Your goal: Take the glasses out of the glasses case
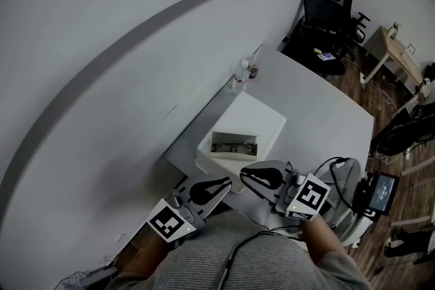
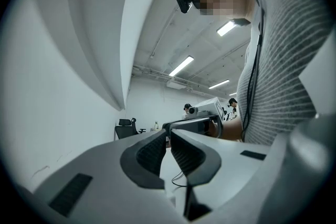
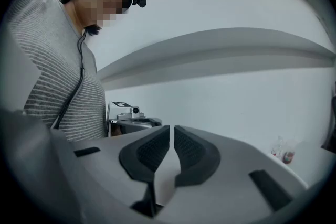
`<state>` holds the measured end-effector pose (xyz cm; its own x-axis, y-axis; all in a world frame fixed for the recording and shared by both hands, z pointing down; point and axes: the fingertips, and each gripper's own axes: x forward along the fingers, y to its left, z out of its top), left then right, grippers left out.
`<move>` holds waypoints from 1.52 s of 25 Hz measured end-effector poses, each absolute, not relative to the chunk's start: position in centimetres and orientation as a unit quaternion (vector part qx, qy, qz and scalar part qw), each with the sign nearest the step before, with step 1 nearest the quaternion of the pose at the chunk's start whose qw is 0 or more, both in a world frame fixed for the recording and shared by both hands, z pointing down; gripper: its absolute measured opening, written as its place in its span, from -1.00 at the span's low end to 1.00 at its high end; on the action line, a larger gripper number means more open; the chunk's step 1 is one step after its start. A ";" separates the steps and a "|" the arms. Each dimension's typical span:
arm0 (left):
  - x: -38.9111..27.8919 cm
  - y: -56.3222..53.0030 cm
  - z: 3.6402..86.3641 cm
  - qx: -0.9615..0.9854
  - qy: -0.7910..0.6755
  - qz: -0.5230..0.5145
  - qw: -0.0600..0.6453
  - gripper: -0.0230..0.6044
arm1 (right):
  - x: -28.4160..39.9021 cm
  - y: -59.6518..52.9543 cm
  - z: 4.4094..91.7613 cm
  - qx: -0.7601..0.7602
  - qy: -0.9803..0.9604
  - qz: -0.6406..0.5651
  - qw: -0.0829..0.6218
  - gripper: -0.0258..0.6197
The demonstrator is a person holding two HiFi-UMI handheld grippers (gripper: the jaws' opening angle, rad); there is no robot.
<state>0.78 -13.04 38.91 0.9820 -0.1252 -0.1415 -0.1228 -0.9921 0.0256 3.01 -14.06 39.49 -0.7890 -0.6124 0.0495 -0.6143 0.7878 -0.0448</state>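
the left claw and right claw hover close to the person's striped sweater, tips turned toward each other and nearly meeting. both are pinched together with nothing between the pads, as the left gripper view and the right gripper view show. just beyond the tips, on the white desk, sits the open white glasses case, untouched. the glasses lie inside it, in the side nearest the claws. farther past the case, two small bottles stand at the desk's far edge by the wall. a black office chair stands beyond the desk's far end.
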 end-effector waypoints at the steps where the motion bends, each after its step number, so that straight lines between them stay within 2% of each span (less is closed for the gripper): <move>1: 0.7 -13.3 39.1 0.995 -0.065 -0.070 0.008 -0.87 | 3.0 -14.1 39.6 0.322 -0.946 0.031 0.017 -0.87; 2: 0.7 -13.5 39.3 0.996 -0.065 -0.068 0.008 -0.87 | 2.9 -14.1 39.8 0.318 -0.947 0.033 0.019 -0.82; 4: 0.7 -13.7 39.5 0.996 -0.062 -0.063 0.006 -0.76 | 2.8 -14.0 40.1 0.309 -0.950 0.038 0.024 -0.50; 6: 0.7 -13.8 39.6 0.996 -0.059 -0.060 0.001 -0.66 | 2.7 -14.0 40.2 0.305 -0.951 0.036 0.031 -0.50; 12: 0.9 -13.8 39.8 0.997 -0.055 -0.060 0.003 -0.66 | 2.9 -14.7 40.8 0.299 -0.952 0.040 0.047 -0.50; 38: 0.5 -13.8 41.3 0.997 -0.063 -0.050 0.006 -0.66 | 7.6 -23.0 52.5 0.262 -0.921 0.138 0.252 -0.50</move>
<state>0.47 -13.80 41.28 0.9871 -0.1252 -0.0996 -0.1241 -0.9921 0.0175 7.57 -23.02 52.48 -0.7359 -0.4134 0.5362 -0.5521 0.8248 -0.1219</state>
